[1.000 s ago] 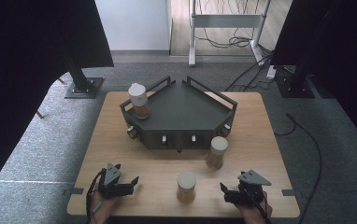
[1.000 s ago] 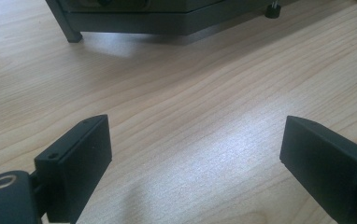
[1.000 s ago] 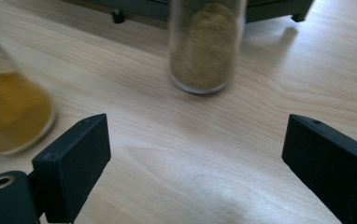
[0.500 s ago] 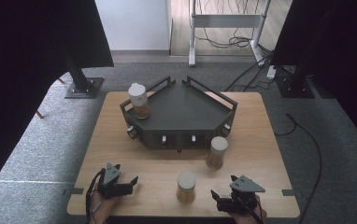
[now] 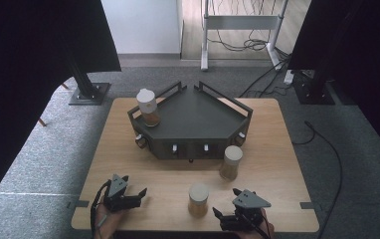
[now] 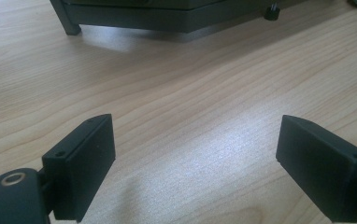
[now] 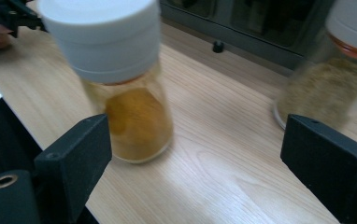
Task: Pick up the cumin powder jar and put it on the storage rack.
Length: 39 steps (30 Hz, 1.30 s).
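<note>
Two grippers rest low at the near edge of the tabletop, jaws apart and holding nothing.
High view: left gripper; right gripper just beside the near jar; second jar before the dark rack, third jar on it. Left gripper view: jaws, just closing slightly, frame bare wood. Right gripper view: near jar stands ahead.

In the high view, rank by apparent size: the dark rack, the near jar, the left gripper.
1. Rack, by far the largest.
2. Left gripper.
3. Near jar, a bit smaller than the gripper; both lie equally near, so this holds.
</note>
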Available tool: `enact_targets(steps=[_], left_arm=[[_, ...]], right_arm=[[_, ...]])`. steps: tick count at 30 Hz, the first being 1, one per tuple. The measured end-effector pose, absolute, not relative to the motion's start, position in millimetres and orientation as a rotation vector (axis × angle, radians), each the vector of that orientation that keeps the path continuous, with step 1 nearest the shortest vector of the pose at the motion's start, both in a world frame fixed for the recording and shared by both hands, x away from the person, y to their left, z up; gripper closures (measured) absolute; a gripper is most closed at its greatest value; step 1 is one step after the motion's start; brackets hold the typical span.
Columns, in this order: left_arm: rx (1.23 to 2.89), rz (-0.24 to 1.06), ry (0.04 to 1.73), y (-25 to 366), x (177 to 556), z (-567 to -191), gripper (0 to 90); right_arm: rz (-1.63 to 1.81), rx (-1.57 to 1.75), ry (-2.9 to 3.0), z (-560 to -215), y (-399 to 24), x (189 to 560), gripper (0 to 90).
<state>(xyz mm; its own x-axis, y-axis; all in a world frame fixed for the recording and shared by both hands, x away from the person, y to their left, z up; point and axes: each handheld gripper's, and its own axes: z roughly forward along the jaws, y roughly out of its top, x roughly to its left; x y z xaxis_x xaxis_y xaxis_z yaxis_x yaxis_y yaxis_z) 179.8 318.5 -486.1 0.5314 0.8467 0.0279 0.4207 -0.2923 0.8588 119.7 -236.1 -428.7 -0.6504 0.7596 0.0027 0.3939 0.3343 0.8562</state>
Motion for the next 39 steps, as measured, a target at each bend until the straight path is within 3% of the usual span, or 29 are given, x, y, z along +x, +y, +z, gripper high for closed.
enact_targets(steps=[30,39], left_arm=[[1.94,0.634,1.035,314.6,179.6,-484.5,10.6],[1.946,0.642,1.031,313.8,179.1,-484.3,10.6]], right_arm=[[1.266,0.917,2.245,-434.4,-192.7,130.1,8.6],[1.27,0.917,2.256,-438.7,-181.4,140.7,12.9]])
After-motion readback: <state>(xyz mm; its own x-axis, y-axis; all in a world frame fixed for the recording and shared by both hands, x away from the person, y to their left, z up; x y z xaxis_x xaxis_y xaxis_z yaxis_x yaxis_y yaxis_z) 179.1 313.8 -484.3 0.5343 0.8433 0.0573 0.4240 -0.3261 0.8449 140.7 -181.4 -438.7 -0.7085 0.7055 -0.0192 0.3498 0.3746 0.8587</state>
